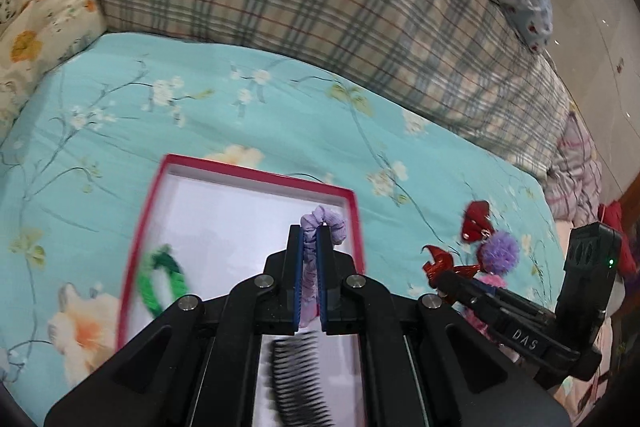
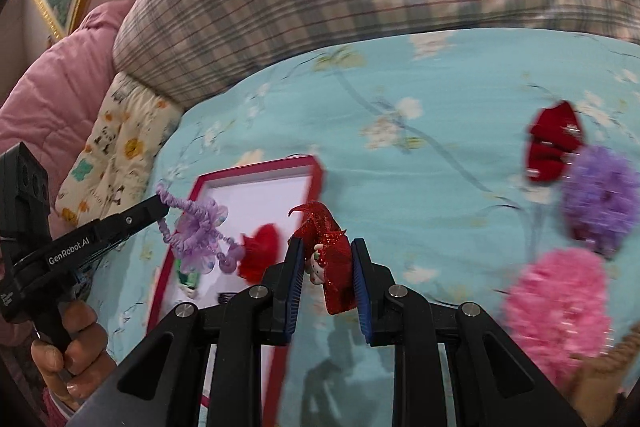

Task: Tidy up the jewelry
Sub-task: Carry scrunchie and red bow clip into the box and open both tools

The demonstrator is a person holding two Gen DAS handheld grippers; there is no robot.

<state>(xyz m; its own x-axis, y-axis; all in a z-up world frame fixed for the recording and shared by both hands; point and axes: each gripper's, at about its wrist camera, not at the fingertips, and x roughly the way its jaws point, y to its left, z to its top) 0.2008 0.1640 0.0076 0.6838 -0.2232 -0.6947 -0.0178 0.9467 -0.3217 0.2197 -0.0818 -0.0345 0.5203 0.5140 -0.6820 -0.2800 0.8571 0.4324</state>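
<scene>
1. A bed (image 1: 280,115) spread with a turquoise flowered quilt is seen, with a folded plaid blanket (image 1: 320,7) along its far edge.
2. A shallow red-rimmed box (image 1: 256,177) with a white floor is laid on the quilt; a green hair tie (image 1: 154,283) and a black comb (image 1: 298,379) are already inside it.
3. Loose on the quilt beside the box, a pink pompom (image 2: 556,311), a purple pompom (image 2: 600,199) and a red bow clip (image 2: 554,143) are left to be sorted.
4. The left tongs (image 1: 310,267) are clenched on a lilac scrunchie tie (image 1: 324,223), held above the box. It is judged soft, light and springy, best pinched across its bunched fabric.
5. The right tongs (image 2: 326,267) are closed on a red glitter bow clip (image 2: 332,251) with a small figure on it, held over the quilt just beside the box. It is judged light and stiff; the charm looks fragile, so the fabric body is the safer hold.
</scene>
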